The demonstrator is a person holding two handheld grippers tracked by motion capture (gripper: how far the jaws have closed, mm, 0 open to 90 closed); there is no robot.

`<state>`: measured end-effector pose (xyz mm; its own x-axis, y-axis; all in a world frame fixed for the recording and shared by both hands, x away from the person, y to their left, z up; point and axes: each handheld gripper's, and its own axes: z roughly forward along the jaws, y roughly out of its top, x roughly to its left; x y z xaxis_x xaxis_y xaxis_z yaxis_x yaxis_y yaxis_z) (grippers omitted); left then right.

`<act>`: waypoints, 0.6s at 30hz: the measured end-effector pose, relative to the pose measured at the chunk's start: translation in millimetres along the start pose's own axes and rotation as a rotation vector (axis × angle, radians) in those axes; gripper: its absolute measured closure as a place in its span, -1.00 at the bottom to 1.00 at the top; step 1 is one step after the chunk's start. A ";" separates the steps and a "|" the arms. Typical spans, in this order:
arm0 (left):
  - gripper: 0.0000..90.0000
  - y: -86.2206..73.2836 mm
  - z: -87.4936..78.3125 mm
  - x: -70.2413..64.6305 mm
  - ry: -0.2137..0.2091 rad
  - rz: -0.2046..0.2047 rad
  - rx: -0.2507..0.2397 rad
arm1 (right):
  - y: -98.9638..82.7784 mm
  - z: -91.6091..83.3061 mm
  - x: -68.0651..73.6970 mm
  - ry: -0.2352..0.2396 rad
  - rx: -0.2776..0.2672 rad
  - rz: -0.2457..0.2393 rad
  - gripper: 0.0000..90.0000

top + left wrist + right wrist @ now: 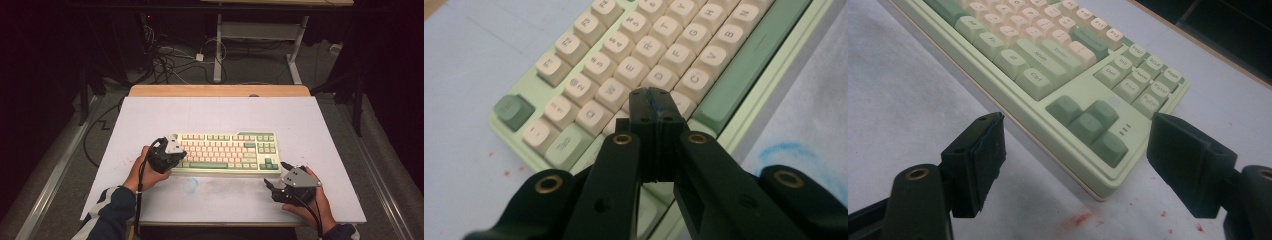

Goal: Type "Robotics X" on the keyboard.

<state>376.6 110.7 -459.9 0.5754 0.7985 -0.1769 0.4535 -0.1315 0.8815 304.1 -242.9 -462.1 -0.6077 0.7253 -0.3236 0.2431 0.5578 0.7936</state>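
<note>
A pale green keyboard (225,153) with cream and green keys lies in the middle of the white table top (150,120). My left gripper (176,156) hovers over the keyboard's left end, its jaws shut with nothing between them. In the left gripper view the closed tips (653,100) sit just above the lower-left letter keys of the keyboard (644,55), near the long green space bar (754,70). My right gripper (276,176) stands open on the table by the keyboard's near right corner. In the right gripper view its spread jaws frame the arrow keys (1088,125).
The white sheet covers a wooden table whose far edge (220,90) shows. A faint blue smudge (190,186) marks the sheet in front of the keyboard, and small red specks (1078,219) lie near its right corner. Cables and desk legs (218,50) stand on the floor beyond.
</note>
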 end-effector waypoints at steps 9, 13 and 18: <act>0.94 5.2 17.5 -3.2 0.009 0.009 0.018 | -0.3 0.5 0.0 0.001 0.002 -0.002 -0.45; 0.94 4.5 20.8 -3.4 0.013 0.014 0.024 | -0.4 0.6 0.2 0.002 0.004 -0.002 -0.45; 0.94 1.6 24.3 -2.4 0.019 0.021 0.044 | -0.6 1.6 0.8 0.008 0.011 -0.006 -0.45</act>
<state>392.5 94.3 -468.8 0.5727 0.8059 -0.1499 0.4713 -0.1741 0.8646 304.7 -242.0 -463.7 -0.6150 0.7188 -0.3241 0.2480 0.5665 0.7859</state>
